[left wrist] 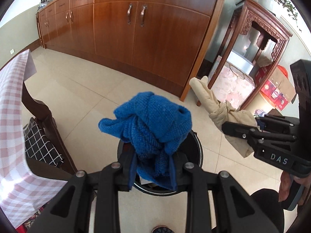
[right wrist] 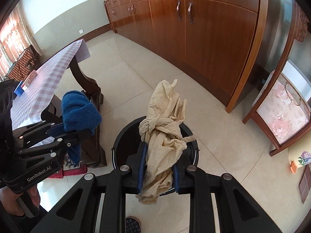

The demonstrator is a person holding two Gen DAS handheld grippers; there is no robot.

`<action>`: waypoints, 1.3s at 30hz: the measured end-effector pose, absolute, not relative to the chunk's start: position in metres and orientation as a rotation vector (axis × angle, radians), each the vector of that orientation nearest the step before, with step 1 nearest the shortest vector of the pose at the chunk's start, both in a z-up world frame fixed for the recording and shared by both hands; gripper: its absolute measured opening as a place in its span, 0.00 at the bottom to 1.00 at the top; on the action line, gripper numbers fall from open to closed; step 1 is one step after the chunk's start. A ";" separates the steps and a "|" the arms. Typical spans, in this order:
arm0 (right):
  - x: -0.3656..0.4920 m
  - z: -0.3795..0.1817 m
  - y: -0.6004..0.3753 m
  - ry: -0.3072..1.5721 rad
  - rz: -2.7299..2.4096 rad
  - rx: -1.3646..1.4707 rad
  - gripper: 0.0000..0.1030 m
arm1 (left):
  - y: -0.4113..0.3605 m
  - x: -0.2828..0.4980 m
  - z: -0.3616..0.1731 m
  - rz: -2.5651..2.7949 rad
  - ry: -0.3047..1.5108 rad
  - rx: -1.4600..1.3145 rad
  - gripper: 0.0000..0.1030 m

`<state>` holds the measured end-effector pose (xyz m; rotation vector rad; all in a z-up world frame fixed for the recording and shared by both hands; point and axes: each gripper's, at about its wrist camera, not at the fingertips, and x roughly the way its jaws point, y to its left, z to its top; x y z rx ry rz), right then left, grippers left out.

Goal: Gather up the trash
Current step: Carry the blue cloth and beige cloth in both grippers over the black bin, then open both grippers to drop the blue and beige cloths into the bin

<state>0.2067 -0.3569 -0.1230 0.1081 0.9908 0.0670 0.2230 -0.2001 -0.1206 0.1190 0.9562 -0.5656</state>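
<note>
The left gripper is clamped on a crumpled blue knitted cloth, the right gripper on a knotted beige rag. Both hang above a round black bin on the tiled floor, between a checked-cloth table and a brown wooden cabinet.

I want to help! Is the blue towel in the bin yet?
Not yet. The blue towel is bunched in the left gripper, above the black bin.

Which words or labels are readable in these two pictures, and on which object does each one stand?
"DAS": on the body of the right gripper, left wrist view.
"GenRobot.AI": on the body of the left gripper, right wrist view.
Print on the red boxes under the carved stand: too small to read.
</note>
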 end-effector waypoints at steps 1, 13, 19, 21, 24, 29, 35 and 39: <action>0.209 -0.131 -0.359 1.010 0.077 0.111 0.24 | -0.203 0.225 -0.128 -0.568 0.975 0.128 0.28; 0.241 -0.220 -0.355 1.219 0.192 -0.014 0.26 | -0.218 0.243 -0.186 -0.581 1.112 0.126 0.29; 0.252 -0.257 -0.367 1.303 0.124 -0.111 0.91 | -0.216 0.252 -0.209 -0.495 1.124 0.160 0.83; 0.249 -0.258 -0.380 1.307 0.054 -0.098 0.97 | -0.210 0.254 -0.210 -0.453 1.120 0.175 0.91; 0.245 -0.255 -0.397 1.282 -0.024 -0.070 1.00 | -0.202 0.254 -0.210 -0.399 1.108 0.176 1.00; 0.239 -0.243 -0.409 1.228 -0.093 -0.046 1.00 | -0.198 0.247 -0.202 -0.370 1.076 0.199 1.00; 0.238 -0.226 -0.409 1.196 -0.090 -0.036 1.00 | -0.191 0.242 -0.185 -0.336 1.016 0.206 1.00; 0.233 -0.213 -0.405 1.167 -0.094 -0.027 1.00 | -0.184 0.240 -0.169 -0.326 0.987 0.181 1.00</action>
